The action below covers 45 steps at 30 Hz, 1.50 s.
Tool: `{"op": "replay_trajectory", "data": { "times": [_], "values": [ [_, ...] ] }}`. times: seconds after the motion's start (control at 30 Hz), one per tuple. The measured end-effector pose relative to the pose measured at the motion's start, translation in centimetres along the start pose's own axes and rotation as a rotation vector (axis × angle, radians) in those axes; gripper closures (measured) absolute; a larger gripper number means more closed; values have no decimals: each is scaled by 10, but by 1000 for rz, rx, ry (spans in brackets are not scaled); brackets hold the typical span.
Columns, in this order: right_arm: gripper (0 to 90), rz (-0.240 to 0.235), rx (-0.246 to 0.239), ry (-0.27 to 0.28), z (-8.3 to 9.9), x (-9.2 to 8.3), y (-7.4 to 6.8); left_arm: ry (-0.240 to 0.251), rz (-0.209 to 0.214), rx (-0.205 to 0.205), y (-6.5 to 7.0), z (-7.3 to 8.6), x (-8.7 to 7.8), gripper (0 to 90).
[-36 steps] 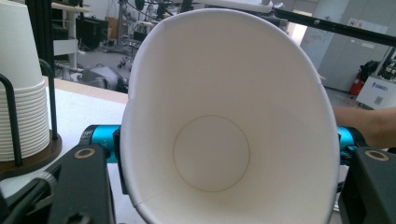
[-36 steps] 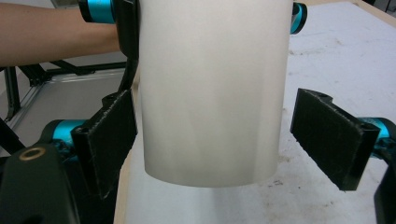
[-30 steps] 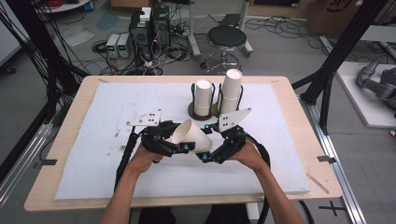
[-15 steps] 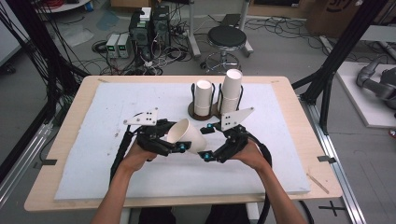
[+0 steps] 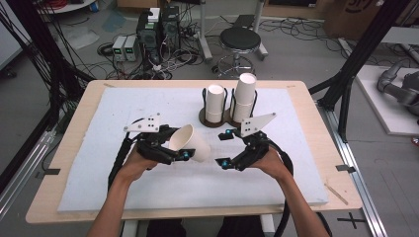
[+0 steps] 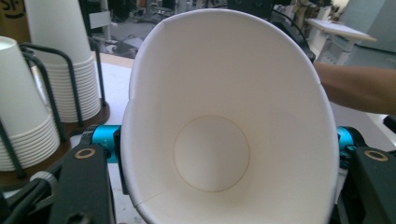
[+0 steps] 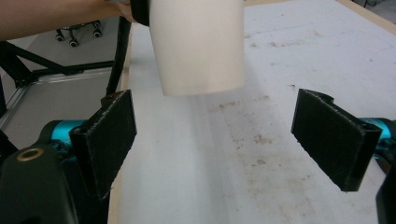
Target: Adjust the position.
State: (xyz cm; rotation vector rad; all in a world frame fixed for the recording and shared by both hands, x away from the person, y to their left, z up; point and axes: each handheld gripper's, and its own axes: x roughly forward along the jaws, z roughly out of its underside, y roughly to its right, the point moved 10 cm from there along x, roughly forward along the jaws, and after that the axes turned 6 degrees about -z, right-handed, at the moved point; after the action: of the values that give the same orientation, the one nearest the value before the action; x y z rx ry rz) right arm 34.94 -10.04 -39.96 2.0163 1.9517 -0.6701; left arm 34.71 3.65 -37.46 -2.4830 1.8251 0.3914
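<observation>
Left gripper (image 5: 190,154) is squeezing one paper cup (image 5: 190,142), its inside showing in the left gripper view; right gripper (image 5: 225,148) is gaping wide; two cup stacks (image 5: 244,98) are sitting behind.

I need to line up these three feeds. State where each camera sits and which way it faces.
High view: above the person's side, looking forward and down on the table; both forearms enter from below.
Left gripper view: on the left tongs, looking into the paper cup they clamp.
Right gripper view: on the open right tongs, facing the white mat.
Shared: the paper cup and the cup stacks.
</observation>
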Motion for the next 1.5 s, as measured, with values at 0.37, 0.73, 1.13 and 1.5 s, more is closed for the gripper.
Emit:
{"op": "replay_trajectory", "data": {
  "times": [0.37,0.73,1.13,1.5],
  "values": [
    [146,54,32,18,10,-26,8,-32,-67,15,-8,4,-13,333],
    [150,113,72,32,30,-54,16,-151,-161,29,-20,18,-34,329],
    [153,205,122,36,54,-82,26,-233,-264,18,-34,34,-57,330],
    [154,261,167,33,73,-101,34,-285,-317,20,-40,45,-73,330]
  ]
}}
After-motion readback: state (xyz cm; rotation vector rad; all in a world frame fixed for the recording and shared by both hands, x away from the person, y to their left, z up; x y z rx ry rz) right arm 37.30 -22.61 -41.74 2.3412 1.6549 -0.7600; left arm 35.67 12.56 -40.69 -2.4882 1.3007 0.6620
